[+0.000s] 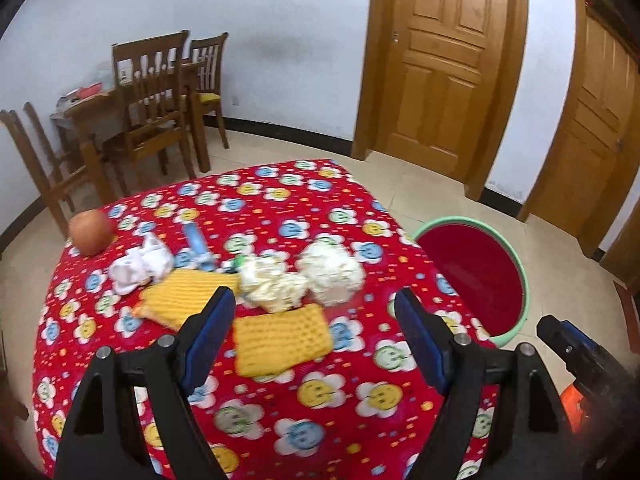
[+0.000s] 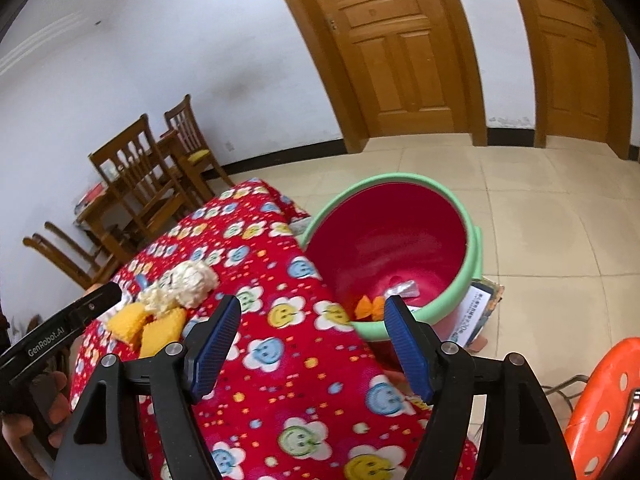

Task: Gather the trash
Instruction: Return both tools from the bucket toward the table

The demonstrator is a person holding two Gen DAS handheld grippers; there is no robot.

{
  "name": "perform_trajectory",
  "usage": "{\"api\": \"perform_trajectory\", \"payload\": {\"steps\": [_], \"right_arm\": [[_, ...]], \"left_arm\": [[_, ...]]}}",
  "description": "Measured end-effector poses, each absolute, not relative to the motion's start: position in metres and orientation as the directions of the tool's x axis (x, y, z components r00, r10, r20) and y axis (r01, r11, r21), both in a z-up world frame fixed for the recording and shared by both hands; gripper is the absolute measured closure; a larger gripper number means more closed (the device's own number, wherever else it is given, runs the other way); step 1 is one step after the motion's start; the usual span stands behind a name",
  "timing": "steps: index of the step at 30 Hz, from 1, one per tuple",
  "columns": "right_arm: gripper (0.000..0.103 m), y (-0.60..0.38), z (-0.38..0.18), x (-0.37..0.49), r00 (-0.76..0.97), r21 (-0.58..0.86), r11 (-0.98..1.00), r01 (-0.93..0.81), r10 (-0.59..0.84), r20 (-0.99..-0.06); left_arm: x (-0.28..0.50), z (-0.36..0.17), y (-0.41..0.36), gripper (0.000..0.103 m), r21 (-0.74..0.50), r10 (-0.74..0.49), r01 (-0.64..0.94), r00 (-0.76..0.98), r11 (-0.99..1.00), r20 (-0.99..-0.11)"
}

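Both grippers empty above the desk, trash wads ahead of the left one.

Left gripper (image 1: 316, 312) has fingers apart with nothing between them; right gripper (image 2: 312, 318) also has fingers apart and empty, aimed toward the bin (image 2: 474, 248) on the floor off the desk's right edge. Two crumpled paper wads (image 1: 304, 276) sit mid-desk (image 1: 280, 408), touching each other, just beyond the left fingertips and slightly right of centre. Their combined long axis runs left-right, roughly across the finger gap. Yellow knit cloths (image 1: 280, 340) lie near side of the wads, one directly under the left gripper's line. Apple (image 1: 90, 232), white cloth (image 1: 140, 266), and a blue item (image 1: 196, 240) sit far left. Left hand looks nearer the wads; likely next is a forward, downward reach. Bin already holds some scraps (image 2: 370, 306).
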State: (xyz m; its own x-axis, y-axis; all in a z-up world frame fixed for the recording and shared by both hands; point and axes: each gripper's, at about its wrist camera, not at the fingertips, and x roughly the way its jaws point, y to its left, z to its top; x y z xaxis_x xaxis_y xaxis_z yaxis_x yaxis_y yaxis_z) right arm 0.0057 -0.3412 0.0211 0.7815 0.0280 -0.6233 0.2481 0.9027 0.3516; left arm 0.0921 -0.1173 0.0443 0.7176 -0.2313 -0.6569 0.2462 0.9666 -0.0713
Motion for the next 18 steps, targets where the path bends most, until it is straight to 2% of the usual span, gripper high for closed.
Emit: {"api": "perform_trajectory", "payload": {"steps": [18], "right_arm": [[0.026, -0.284, 0.01, 0.037, 0.746, 0.34, 0.928, 0.153, 0.117, -0.655]], "left_arm": [[0.097, 0.02, -0.021, 0.021, -0.064, -0.077, 0.045, 0.716, 0.997, -0.694]]}}
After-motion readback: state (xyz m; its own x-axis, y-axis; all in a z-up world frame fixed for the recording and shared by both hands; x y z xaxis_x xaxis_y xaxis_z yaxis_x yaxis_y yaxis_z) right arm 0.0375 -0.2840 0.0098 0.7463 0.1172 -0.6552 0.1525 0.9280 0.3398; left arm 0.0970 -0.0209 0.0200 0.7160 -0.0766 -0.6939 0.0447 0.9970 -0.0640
